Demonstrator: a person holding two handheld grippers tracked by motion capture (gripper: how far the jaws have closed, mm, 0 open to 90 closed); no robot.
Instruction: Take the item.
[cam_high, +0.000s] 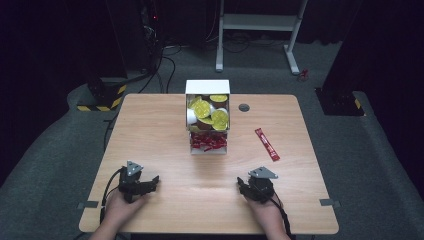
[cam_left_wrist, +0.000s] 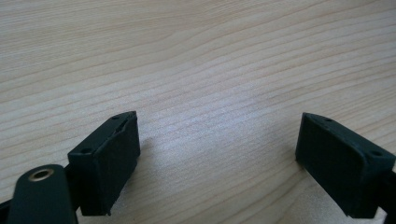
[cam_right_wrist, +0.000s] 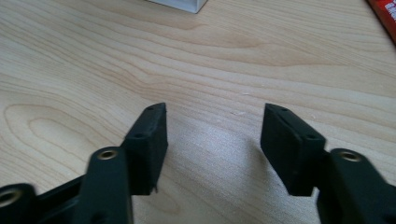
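A white box (cam_high: 207, 86) stands at the middle back of the wooden table (cam_high: 160, 130). It holds several yellow-lidded cups (cam_high: 209, 112) above and red sachets (cam_high: 207, 142) below. One red sachet (cam_high: 267, 144) lies loose on the table to the right of the box. My left gripper (cam_high: 153, 182) rests low at the front left, jaws wide open over bare wood (cam_left_wrist: 217, 158). At the front right, my right gripper (cam_high: 242, 185) is open too, with nothing between its jaws (cam_right_wrist: 212, 140). The right gripper view catches the box corner (cam_right_wrist: 180, 4) and the loose sachet (cam_right_wrist: 385, 14) at its top edge.
A round grey grommet (cam_high: 244, 107) sits in the table right of the box. Behind the table stand a white metal frame (cam_high: 260, 22) and dark stands with yellow-black striped bases (cam_high: 102, 97). Bare wood lies between the grippers and the box.
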